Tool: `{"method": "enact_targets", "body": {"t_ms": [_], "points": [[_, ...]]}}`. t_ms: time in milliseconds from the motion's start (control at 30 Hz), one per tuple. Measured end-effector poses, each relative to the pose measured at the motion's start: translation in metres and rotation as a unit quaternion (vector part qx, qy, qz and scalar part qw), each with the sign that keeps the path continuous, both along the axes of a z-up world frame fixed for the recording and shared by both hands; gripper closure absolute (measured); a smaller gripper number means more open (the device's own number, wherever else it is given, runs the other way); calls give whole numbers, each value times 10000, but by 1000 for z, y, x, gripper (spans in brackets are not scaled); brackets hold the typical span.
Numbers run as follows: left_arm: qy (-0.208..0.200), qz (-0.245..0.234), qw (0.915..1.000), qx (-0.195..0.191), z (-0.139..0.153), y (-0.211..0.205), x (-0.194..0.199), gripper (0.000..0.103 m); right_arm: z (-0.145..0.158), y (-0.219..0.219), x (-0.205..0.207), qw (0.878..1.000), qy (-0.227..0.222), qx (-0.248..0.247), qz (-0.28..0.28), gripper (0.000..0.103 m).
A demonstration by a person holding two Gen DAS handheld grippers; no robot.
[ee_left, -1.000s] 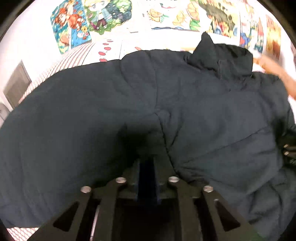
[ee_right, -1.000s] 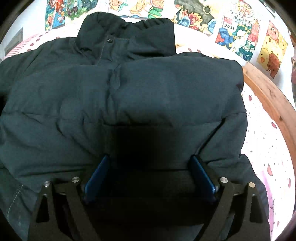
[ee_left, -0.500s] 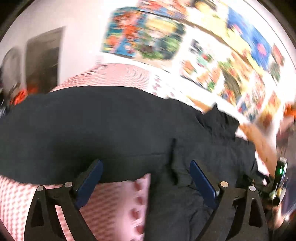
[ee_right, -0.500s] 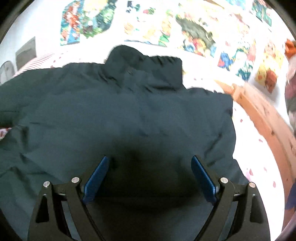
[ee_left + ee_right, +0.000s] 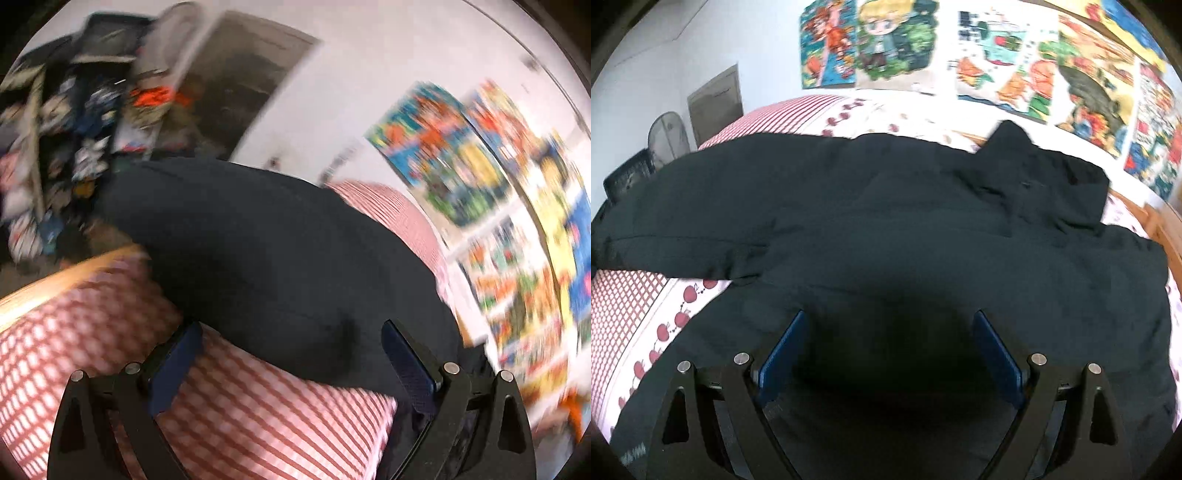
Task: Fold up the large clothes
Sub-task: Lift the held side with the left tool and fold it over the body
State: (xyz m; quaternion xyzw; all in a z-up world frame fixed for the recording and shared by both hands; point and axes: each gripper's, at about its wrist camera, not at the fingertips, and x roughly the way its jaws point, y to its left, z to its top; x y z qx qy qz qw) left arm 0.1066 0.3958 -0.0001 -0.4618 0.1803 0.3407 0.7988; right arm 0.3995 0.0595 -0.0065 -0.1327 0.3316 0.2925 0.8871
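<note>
A dark navy padded jacket (image 5: 923, 236) lies spread on the bed, its collar (image 5: 1045, 181) at the far right and one sleeve (image 5: 701, 206) stretched out to the left. My right gripper (image 5: 886, 350) is open and empty just above the jacket's body. My left gripper (image 5: 291, 354) is open and empty, hovering over the sleeve (image 5: 280, 258) where it lies across a red checked pillow (image 5: 258, 413). The left wrist view is blurred by motion.
The bed has a white sheet with red cherries (image 5: 665, 332) and a wooden frame (image 5: 1160, 225). Colourful posters (image 5: 997, 55) cover the wall behind. A fan (image 5: 666, 136) and a cluttered shelf (image 5: 74, 129) stand to the left of the bed.
My left gripper has opened, let go of the jacket and swung left toward the sleeve and pillow. My right gripper has pulled back and turned left, staying open.
</note>
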Motion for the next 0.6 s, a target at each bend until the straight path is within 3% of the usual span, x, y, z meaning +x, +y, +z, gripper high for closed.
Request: {"method": "enact_targets", "body": {"t_ms": [133,300,467,600], "points": [[-143,164,9995,-236,-9,19,-1,5,-9,29,4,9998,-109,-183,57,16],[72,245,9997,17,-8,22,4,7,-39,51,11,9970,170,-747,67,13],[668,467,9946,645,-1,12,3,28,-50,43,10,9979,288,-579,34,6],[791,572,9918,824,7,10,4,61,-42,33,5,9983,347,-465,36,5]]}}
